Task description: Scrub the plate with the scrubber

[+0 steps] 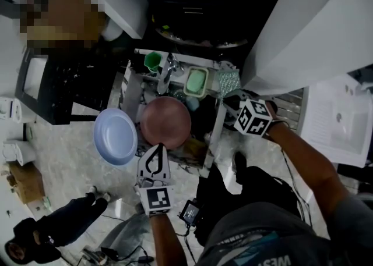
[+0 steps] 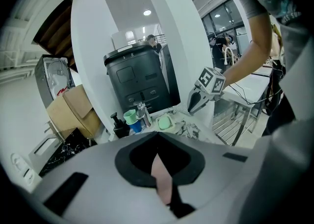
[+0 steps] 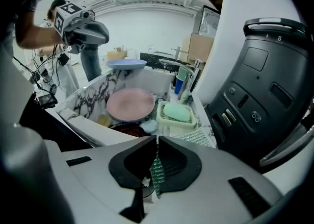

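Note:
The pink plate [image 1: 167, 120] lies tilted in the sink [image 1: 135, 87]; it also shows in the right gripper view [image 3: 130, 104]. My left gripper [image 1: 156, 146] hangs over the plate's near rim with its jaws together. In the right gripper view that left gripper [image 3: 108, 37] is well above the plate and apart from it. In its own view [image 2: 156, 153] only a pink sliver shows in the slit. My right gripper [image 1: 228, 96] is shut on an edge of the glittery mesh scrubber [image 1: 227, 80], whose remainder lies on the counter [image 3: 196, 137].
A blue plate [image 1: 115, 135] sits on the marble counter left of the sink. Behind the sink stand a soap dish with a green sponge [image 1: 196, 81], a faucet [image 1: 166, 71] and a green cup [image 1: 152, 60]. A dark bin [image 3: 265, 86] rises at the right.

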`<state>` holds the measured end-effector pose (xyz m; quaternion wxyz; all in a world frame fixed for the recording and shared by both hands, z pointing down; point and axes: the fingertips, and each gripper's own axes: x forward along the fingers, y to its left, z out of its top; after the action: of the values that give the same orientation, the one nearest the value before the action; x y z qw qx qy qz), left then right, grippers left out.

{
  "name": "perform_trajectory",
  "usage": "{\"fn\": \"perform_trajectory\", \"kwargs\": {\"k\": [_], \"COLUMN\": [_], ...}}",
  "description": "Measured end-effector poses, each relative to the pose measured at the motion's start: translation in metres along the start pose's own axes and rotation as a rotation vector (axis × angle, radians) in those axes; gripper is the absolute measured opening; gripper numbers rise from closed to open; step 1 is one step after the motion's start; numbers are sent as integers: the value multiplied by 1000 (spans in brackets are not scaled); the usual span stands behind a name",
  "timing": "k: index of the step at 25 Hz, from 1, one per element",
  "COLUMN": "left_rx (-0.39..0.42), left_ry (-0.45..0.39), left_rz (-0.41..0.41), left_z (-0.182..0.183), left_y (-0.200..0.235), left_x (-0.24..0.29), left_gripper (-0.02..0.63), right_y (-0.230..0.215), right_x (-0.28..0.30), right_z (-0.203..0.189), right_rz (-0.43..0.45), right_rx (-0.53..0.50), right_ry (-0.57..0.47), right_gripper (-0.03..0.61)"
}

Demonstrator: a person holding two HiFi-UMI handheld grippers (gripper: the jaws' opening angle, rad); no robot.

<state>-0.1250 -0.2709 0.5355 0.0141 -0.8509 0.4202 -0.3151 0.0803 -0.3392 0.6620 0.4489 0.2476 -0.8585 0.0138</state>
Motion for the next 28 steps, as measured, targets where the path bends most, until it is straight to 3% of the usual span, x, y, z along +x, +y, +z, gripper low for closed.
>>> {"fn": "perform_trajectory", "kwargs": {"k": [19, 28], "left_rx": [-27, -7], "left_ry": [-14, -36], "left_rz": [31, 47], "left_z": [-6, 12], "left_y": [0, -3], "left_x": [-17, -29], "left_gripper": [3, 3], "right_y": [5, 11], "right_x": [-8, -36], "right_z": [10, 33], "right_rz": [21, -7], "right_rx": [-66, -73], "right_ry": [2, -52], "right_gripper": [53, 54]}}
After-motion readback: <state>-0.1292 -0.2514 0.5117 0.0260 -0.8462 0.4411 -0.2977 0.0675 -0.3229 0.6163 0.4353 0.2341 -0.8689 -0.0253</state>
